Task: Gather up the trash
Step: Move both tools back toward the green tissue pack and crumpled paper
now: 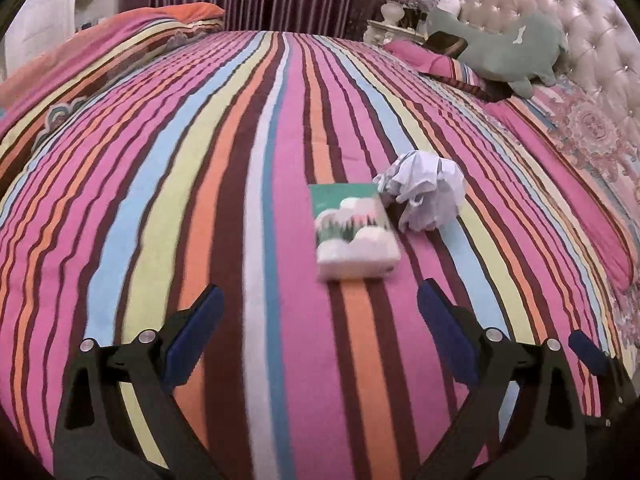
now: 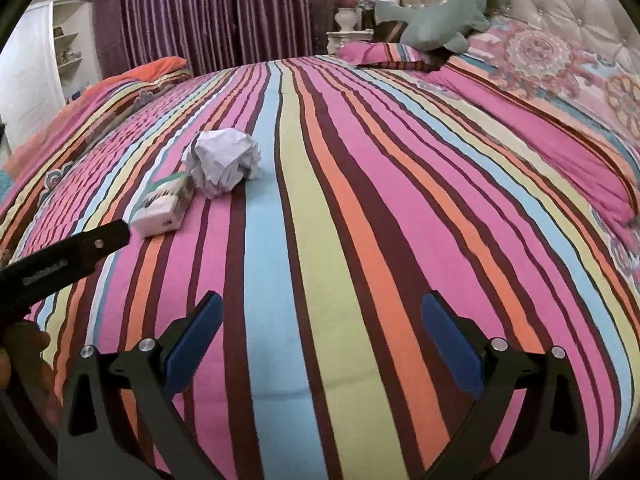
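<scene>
Your left gripper (image 1: 320, 316): spread, empty | small green-and-white tissue pack (image 1: 354, 236) just ahead, slightly right, long axis pointing away | crumpled white paper ball (image 1: 422, 190) touching its far-right corner | right gripper (image 2: 322, 320): spread, empty, farther; both lie ahead-left.

The striped bed cover (image 2: 340, 200) lies wide and bare ahead of the right tool (image 2: 322, 332), whose jaws stand apart with nothing between them. Ahead of the left tool (image 1: 320, 320), also spread wide, a small box (image 1: 354, 236) lies near, with a crumpled paper ball (image 1: 424, 190) touching its far right corner. The far right is crowded by a striped pillow (image 1: 432, 60), a green plush toy (image 1: 504, 48) and the tufted headboard (image 1: 592, 32).
</scene>
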